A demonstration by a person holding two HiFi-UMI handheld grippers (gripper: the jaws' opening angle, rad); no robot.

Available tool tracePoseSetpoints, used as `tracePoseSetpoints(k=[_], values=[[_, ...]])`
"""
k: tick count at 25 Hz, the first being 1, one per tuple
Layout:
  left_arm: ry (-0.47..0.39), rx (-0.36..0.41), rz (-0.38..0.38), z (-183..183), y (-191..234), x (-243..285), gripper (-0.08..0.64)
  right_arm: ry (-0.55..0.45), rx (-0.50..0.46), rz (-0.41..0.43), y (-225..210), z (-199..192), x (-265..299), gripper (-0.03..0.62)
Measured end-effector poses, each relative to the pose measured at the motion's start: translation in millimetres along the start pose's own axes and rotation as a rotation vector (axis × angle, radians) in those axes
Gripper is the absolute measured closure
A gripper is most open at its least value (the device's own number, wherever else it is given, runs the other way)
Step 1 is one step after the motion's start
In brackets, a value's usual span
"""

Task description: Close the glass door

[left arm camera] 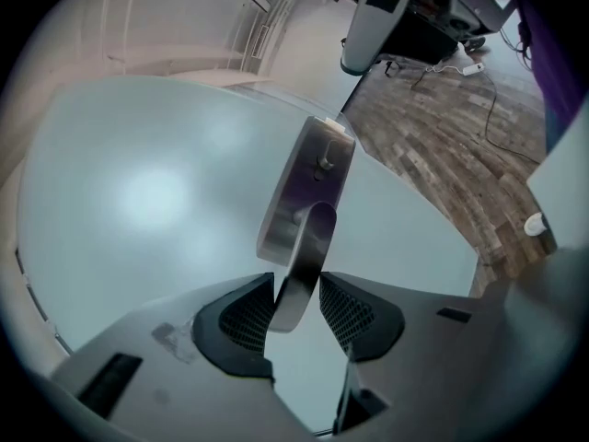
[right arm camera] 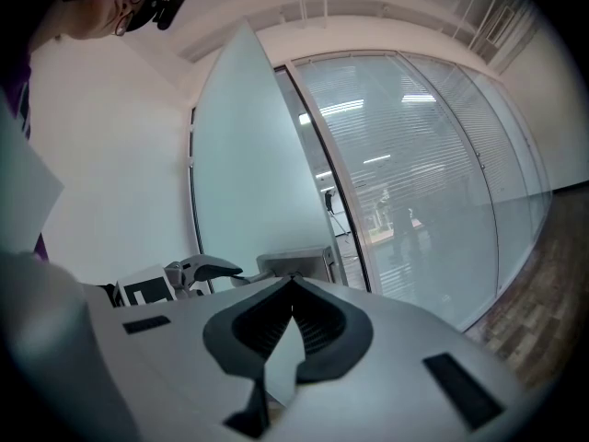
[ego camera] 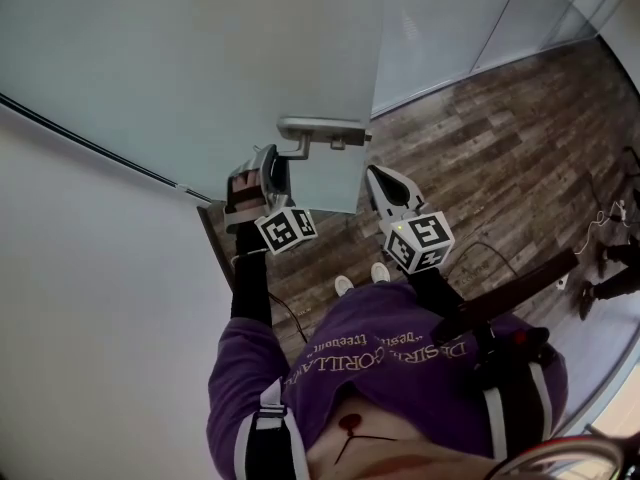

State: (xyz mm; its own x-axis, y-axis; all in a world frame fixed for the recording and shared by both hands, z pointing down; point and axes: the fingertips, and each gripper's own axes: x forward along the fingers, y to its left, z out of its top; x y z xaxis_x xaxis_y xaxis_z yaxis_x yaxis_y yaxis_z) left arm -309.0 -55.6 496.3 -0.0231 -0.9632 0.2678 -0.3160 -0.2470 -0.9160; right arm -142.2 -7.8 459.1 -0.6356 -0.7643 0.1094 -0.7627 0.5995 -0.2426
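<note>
The frosted glass door (ego camera: 180, 58) stands partly open, its free edge toward me, and carries a metal lever handle (ego camera: 322, 128). My left gripper (ego camera: 268, 158) is at the handle's left end. In the left gripper view the lever (left arm camera: 308, 191) runs down between the two pads of the left gripper (left arm camera: 296, 288), with slim gaps on both sides, so the jaws are open around it. My right gripper (ego camera: 378, 178) hangs just right of the handle, shut and empty. In the right gripper view its tips (right arm camera: 293, 285) meet before the handle plate (right arm camera: 299, 263).
A white wall (ego camera: 90, 298) runs along the left, next to the door. Wood-plank floor (ego camera: 500, 138) spreads to the right, with cables (ego camera: 610, 218) at the far right. A glass partition with blinds (right arm camera: 414, 173) lies beyond the door. My shoes (ego camera: 345, 284) stand below the handle.
</note>
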Motion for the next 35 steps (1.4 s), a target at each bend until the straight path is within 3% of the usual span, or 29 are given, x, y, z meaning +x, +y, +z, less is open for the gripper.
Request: tracePoseSetpoints(k=[8, 27, 35], values=[[-0.022, -0.11, 0.057, 3.0, 2.2, 7.0, 0.43, 0.02, -0.004, -0.004, -1.5, -4.8, -2.3, 0.595], [0.044, -0.109, -0.017, 15.4, 16.7, 43.8, 0.42, 0.036, -0.03, -0.035, 16.5, -1.1, 2.5, 0.595], [0.078, -0.109, -0.042, 37.5, 29.7, 52.7, 0.42, 0.056, -0.024, -0.033, 10.3, 3.6, -2.1, 0.595]])
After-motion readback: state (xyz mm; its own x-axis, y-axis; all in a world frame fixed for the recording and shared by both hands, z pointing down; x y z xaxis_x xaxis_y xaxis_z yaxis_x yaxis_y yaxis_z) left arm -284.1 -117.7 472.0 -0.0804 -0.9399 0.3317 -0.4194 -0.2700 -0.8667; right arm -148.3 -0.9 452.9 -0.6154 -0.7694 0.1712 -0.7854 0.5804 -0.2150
